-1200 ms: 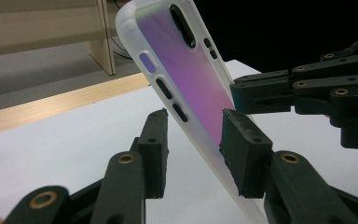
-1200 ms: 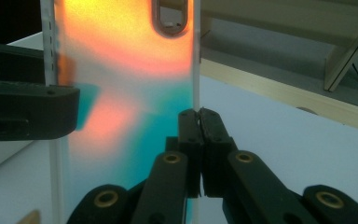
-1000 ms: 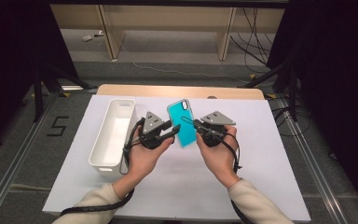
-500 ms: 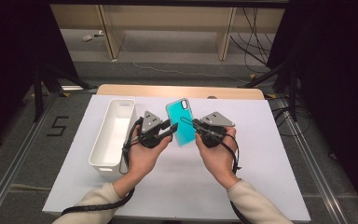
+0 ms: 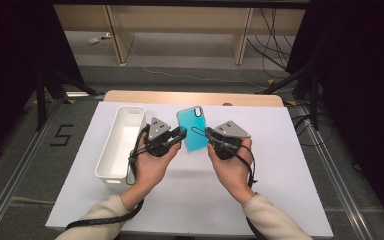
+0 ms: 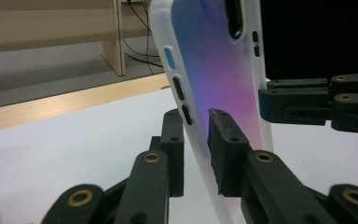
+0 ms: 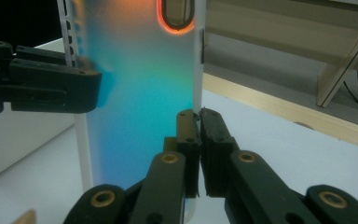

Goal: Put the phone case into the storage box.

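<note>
Phone case (image 5: 192, 130) held upright above table centre, nearer far edge; right gripper (image 5: 209, 136) clamped shut on its right rim; left gripper (image 5: 182, 134) jaws just closing over left rim, pads (image 6: 221, 140) seemingly touching; seat left grip squarely before right releases; white bin (image 5: 121, 140) near left edge.

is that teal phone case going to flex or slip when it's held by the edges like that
Probably bendy: the phone case looks like a thin empty shell with a frosted soft rim. It seems light, since two edge pinches hold it off the table. The left tool has just been closing on one rim; the right tool pinches the other, so its glossy back may slip.
</note>
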